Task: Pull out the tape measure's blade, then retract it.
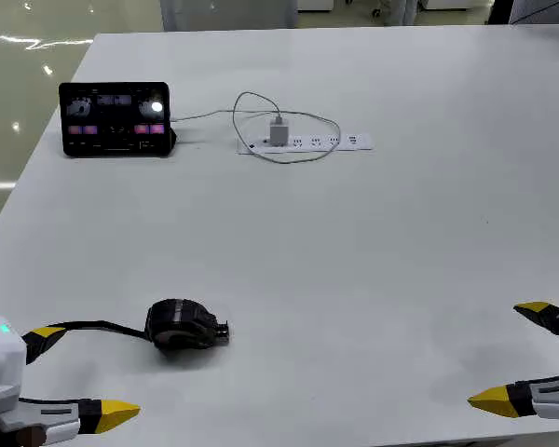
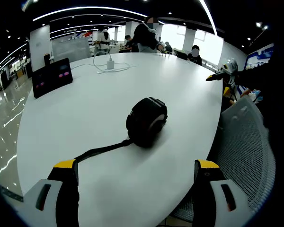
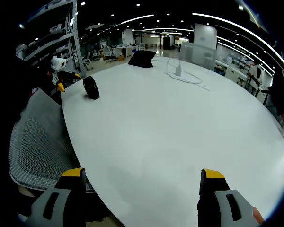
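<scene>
Two grippers are hovering with jaws spread wide, gripping nothing. The left gripper [image 1: 84, 371] is sitting just beside the black tape measure [image 1: 184, 326], whose strap [image 1: 98, 326] is trailing toward one yellow jaw tip. The right gripper [image 1: 510, 354] is hanging well apart from the tape measure, which is lying on the white table [image 1: 354, 233].

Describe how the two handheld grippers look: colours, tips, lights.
Both the left gripper and right gripper have pale grey-white bodies and black jaws ending in pointed yellow tips. A small green light glows on the left gripper's body.
</scene>
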Motion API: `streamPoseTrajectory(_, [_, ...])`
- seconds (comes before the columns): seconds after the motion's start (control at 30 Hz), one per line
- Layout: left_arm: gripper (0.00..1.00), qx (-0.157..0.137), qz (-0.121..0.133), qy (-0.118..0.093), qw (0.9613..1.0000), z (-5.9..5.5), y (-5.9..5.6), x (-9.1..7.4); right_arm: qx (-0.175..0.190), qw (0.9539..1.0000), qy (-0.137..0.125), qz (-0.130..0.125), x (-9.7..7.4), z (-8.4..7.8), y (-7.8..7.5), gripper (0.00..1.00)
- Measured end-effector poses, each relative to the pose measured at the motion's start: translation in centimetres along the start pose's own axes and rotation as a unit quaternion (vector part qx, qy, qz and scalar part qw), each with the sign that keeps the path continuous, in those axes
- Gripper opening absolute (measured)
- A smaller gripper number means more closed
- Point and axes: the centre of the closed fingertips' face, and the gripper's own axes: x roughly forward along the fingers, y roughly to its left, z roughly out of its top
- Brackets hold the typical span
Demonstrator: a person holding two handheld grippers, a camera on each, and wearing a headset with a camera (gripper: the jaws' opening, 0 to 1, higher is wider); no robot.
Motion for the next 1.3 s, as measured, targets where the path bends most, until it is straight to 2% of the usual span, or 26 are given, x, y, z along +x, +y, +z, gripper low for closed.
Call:
streamPoseTrajectory(0.5, [0.99, -0.005, 0.001, 0.002, 1.0000, -0.3, 0.2, 0.0, -0.004, 1.0000, 0.001, 0.002, 0.0, 0.0, 0.0, 1.00])
streamPoseTrajectory(0.67, [0.99, 0.004, 0.001, 0.005, 1.0000, -0.6, 0.2, -0.1, -0.005, 1.0000, 0.001, 0.001, 0.1, 0.0, -0.2, 1.00])
streamPoseTrajectory(0.8, [0.99, 0.004, 0.001, 0.005, 1.0000, -0.5, 0.3, -0.1, -0.007, 1.0000, 0.004, -0.006, 0.1, -0.1, -0.6, 1.00])
streamPoseTrajectory(0.87, [0.99, 0.008, 0.000, 0.006, 1.0000, -0.4, 0.4, -0.1, -0.009, 0.9999, -0.004, -0.009, 0.2, 0.1, -0.8, 1.00])
streamPoseTrajectory(1.0, [0.99, 0.018, 0.005, 0.006, 0.9998, -0.2, 0.7, 0.0, -0.009, 0.9999, 0.002, -0.003, 0.4, -0.2, -0.9, 1.00])
streamPoseTrajectory(1.07, [0.99, 0.022, 0.007, 0.003, 0.9997, 0.0, 0.8, 0.1, -0.025, 0.9997, -0.004, 0.000, 0.5, -0.1, -0.8, 1.00])
streamPoseTrajectory(1.2, [0.99, 0.027, 0.000, 0.002, 0.9996, 0.4, 0.7, 0.3, -0.020, 0.9998, 0.008, 0.000, 0.6, -0.2, -0.8, 1.00])
streamPoseTrajectory(1.3, [0.99, 0.036, -0.009, 0.008, 0.9993, 0.6, 0.6, 0.6, -0.024, 0.9997, 0.003, 0.005, 0.8, 0.2, -0.7, 1.00])
